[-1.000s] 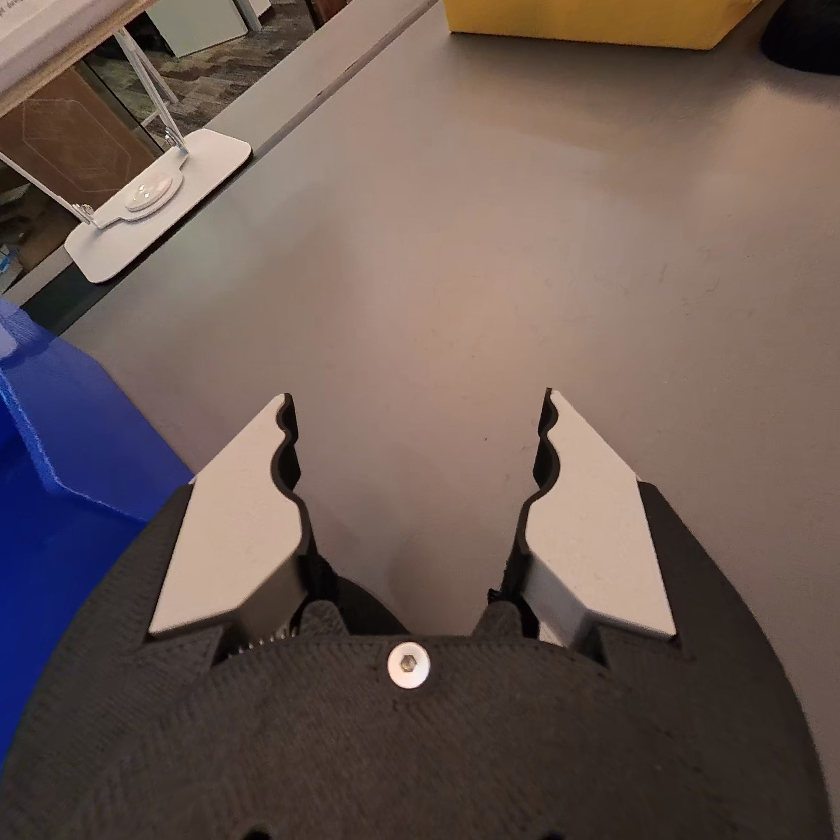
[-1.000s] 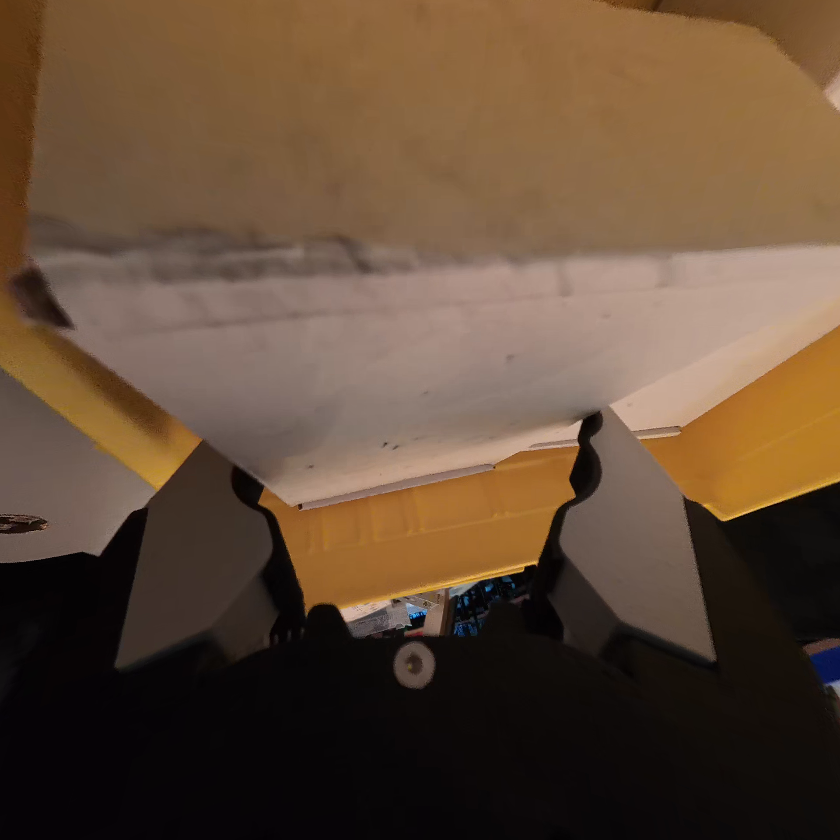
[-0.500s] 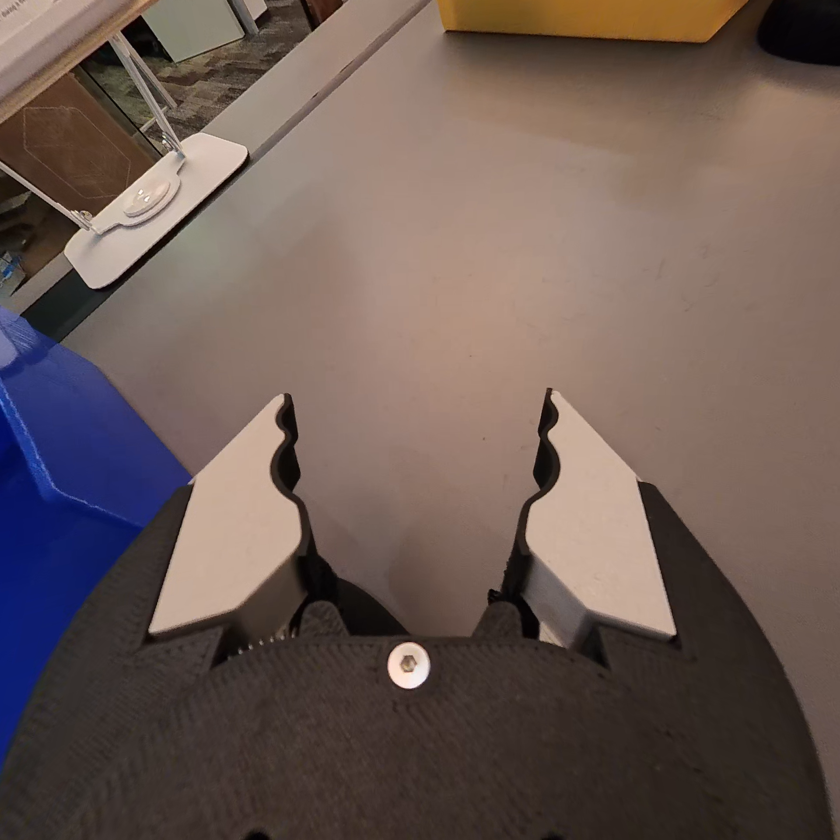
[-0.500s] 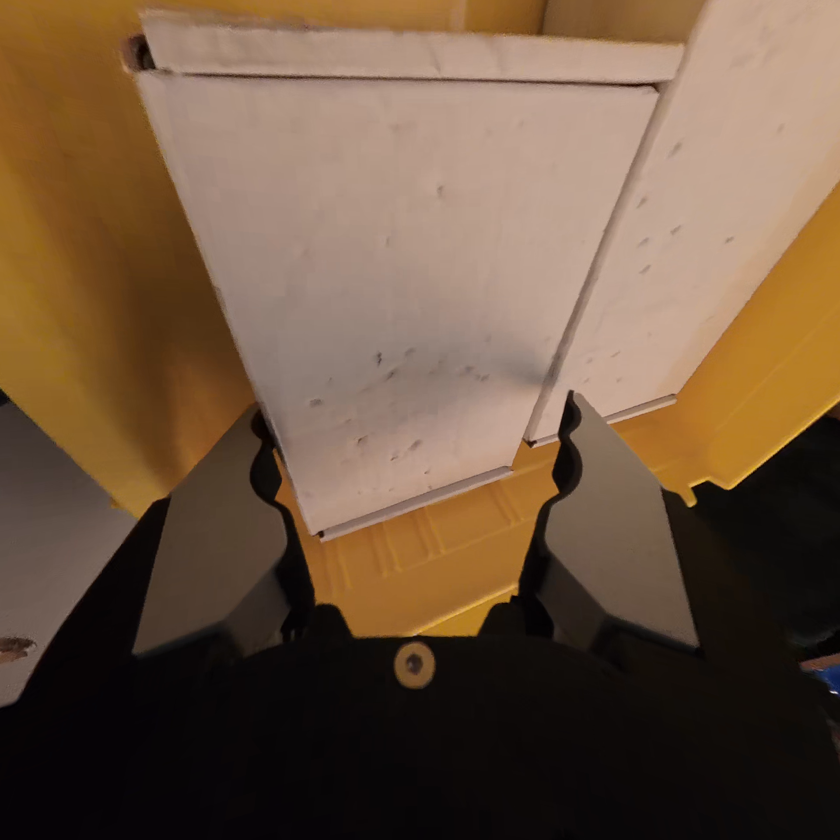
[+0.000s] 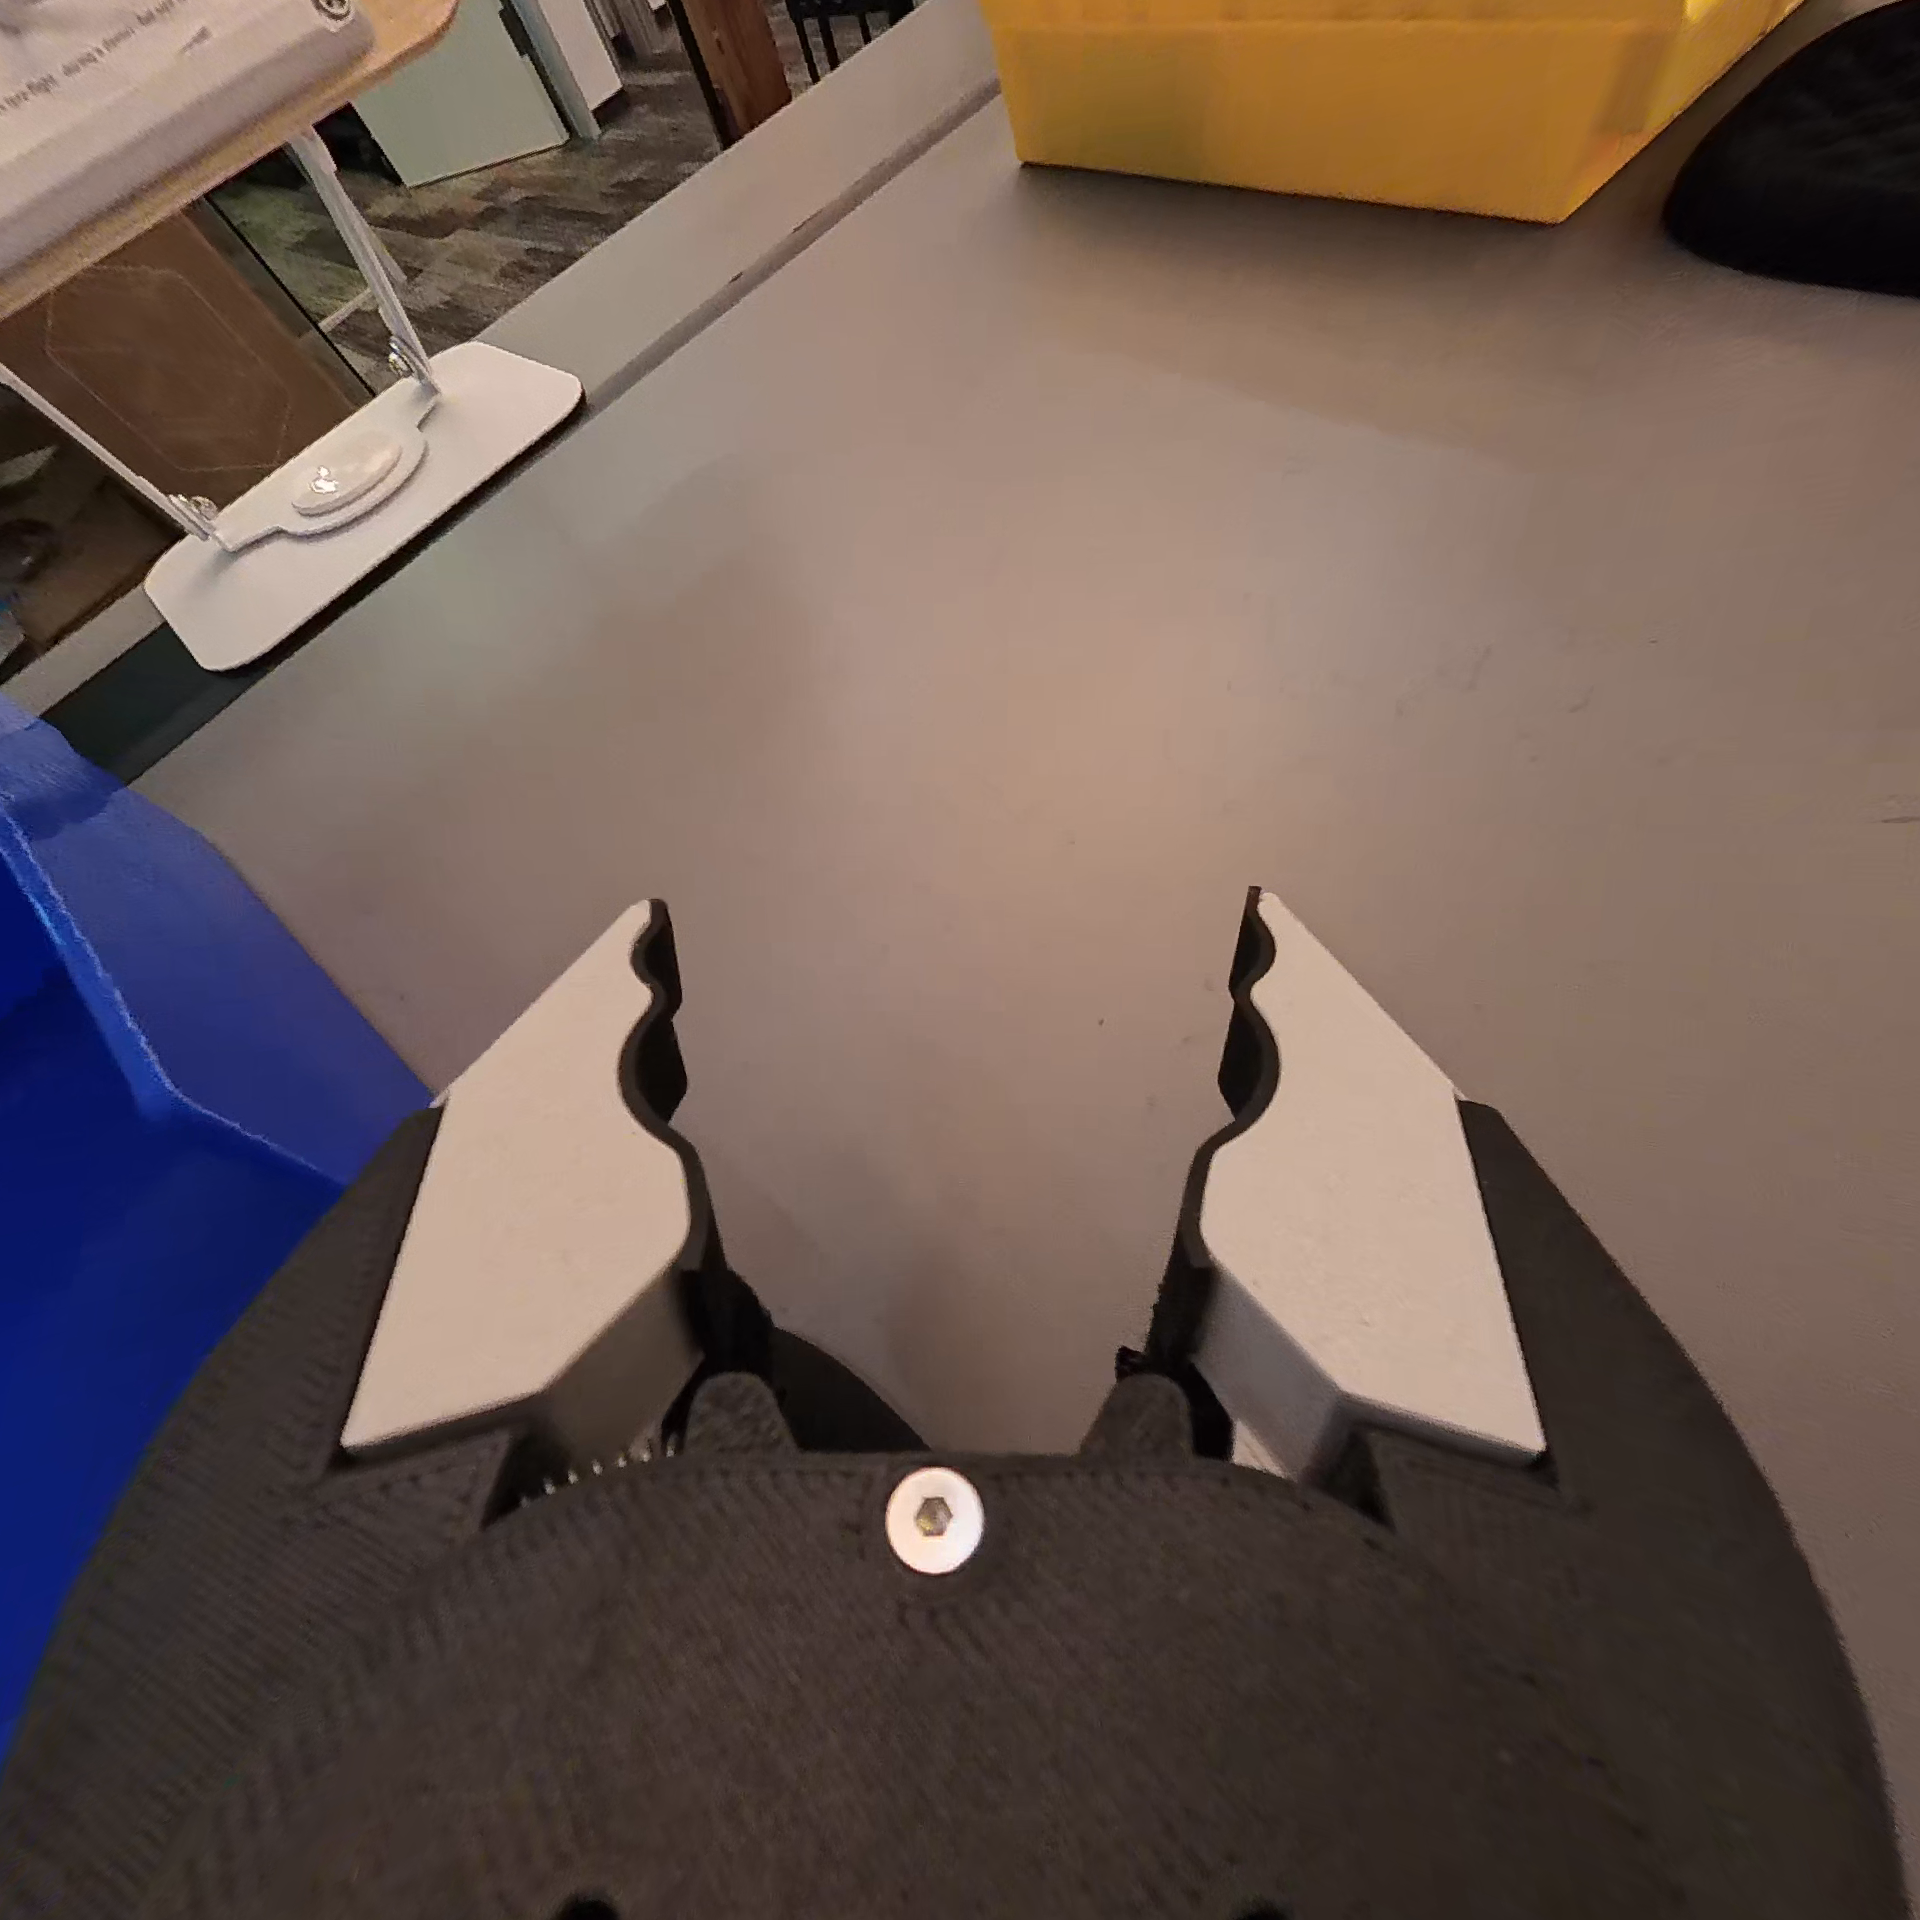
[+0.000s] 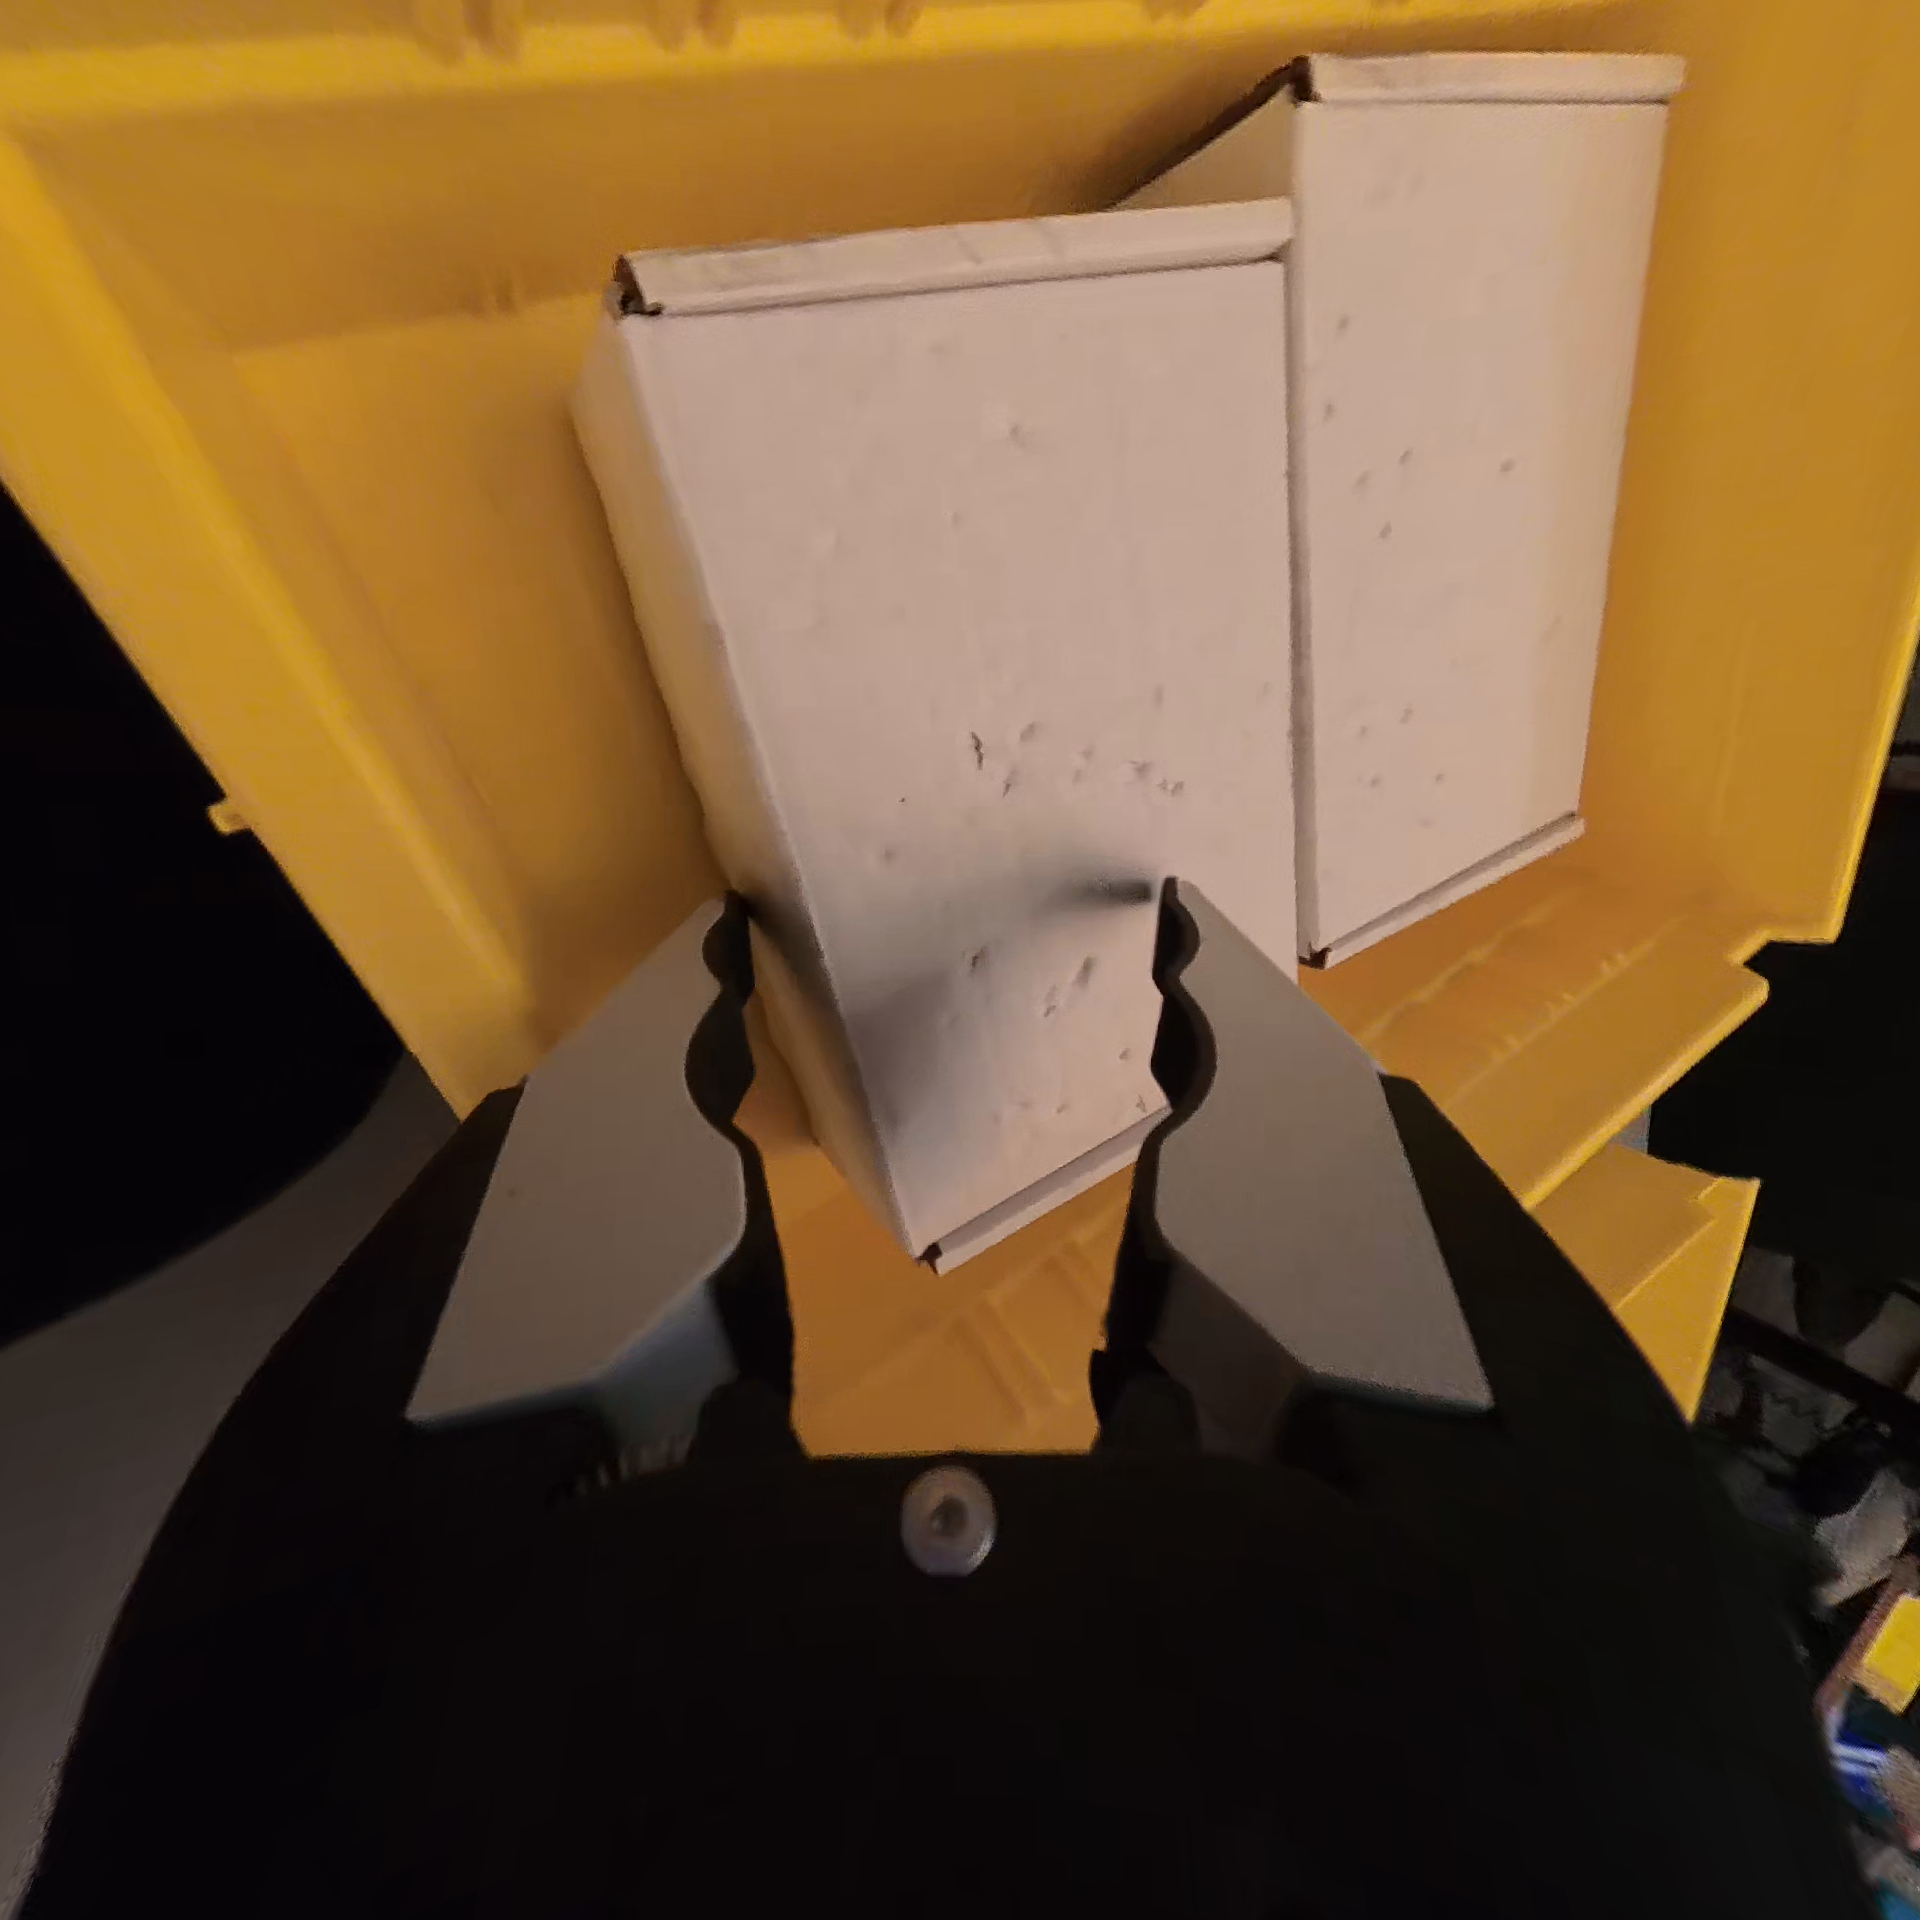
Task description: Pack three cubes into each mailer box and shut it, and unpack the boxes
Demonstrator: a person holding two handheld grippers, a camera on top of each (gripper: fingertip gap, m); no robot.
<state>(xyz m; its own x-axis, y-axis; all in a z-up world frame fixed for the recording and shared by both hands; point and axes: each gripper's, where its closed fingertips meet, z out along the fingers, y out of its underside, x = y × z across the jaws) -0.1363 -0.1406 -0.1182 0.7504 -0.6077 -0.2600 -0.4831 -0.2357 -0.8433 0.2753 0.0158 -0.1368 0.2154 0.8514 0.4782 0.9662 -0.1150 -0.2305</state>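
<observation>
We've got the right gripper (image 6: 951, 920) clamped on the near white cardboard mailer box (image 6: 966, 644) in the yellow plastic bin (image 6: 343, 436), no print visible; left gripper (image 5: 956, 914) spread wide, empty.

Our left gripper (image 5: 951, 914) and right gripper (image 6: 951, 904) share one build: a rounded, ribbed black body. Each carries two pale grey fingers (image 5: 540, 1195) with wavy black inner edges. A silver hex screw (image 5: 933, 1521) sits at the centre.

Two white mailer boxes (image 6: 966, 623) (image 6: 1455, 499) (shut), one yellow bin (image 6: 312, 436); one blue bin (image 5: 125, 1091)
</observation>
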